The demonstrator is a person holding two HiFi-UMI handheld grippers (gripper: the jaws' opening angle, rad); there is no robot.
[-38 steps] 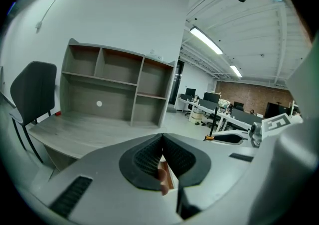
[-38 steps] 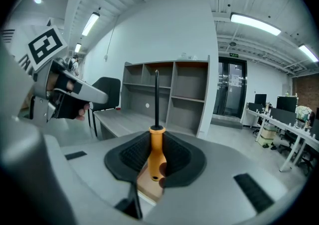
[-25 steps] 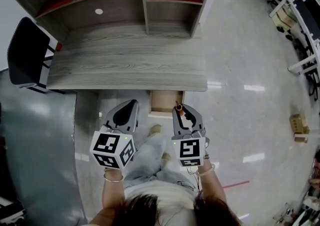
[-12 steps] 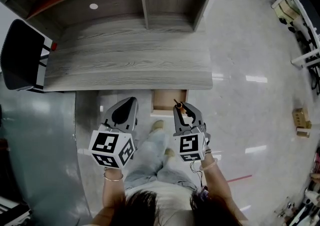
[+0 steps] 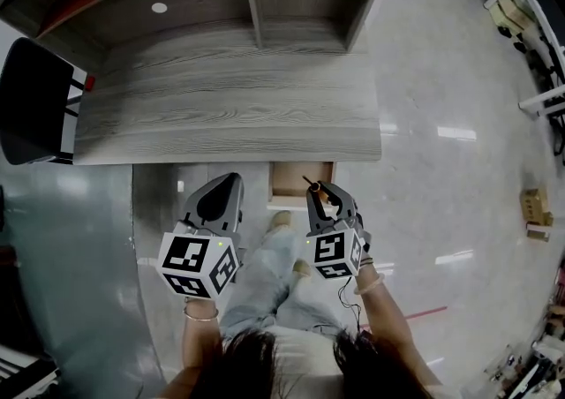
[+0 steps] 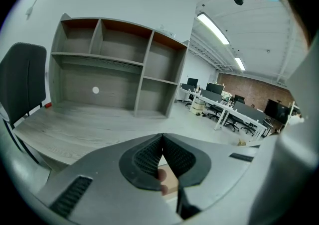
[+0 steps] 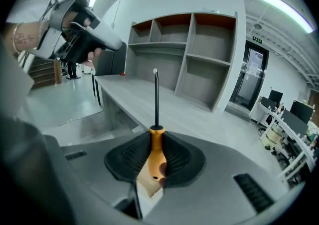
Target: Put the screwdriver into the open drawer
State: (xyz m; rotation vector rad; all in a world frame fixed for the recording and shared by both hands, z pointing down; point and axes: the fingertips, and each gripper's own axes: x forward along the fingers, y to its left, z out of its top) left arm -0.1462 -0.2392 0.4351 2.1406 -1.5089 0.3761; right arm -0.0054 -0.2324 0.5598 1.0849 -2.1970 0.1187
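- Worktop (image 5: 229, 106): grey wood-grain slab, the widest surface in the head view.
- Shelf unit (image 5: 256, 0): stands on the far side of the worktop; open compartments with red-brown upper boards and a small white disc (image 5: 159, 8) on its back panel.
- Chair (image 5: 35, 97): black, at the left end of the worktop.
- Drawer (image 5: 290, 180): pulled open under the near edge of the worktop, pale wood inside.
- Left gripper (image 5: 235, 178): held left of the drawer; its fingers (image 6: 149, 157) are pressed together with nothing between them.
- Right gripper (image 5: 322, 188): held at the drawer's near right corner; its fingers (image 7: 179, 162) are clamped on the screwdriver's handle.
- Marker cubes (image 5: 199, 263): one on each gripper, printed with black-and-white square codes, no legible words.
- Screwdriver (image 7: 156, 152): orange handle, dark shaft pointing toward the far side, above the drawer and not yet in it.
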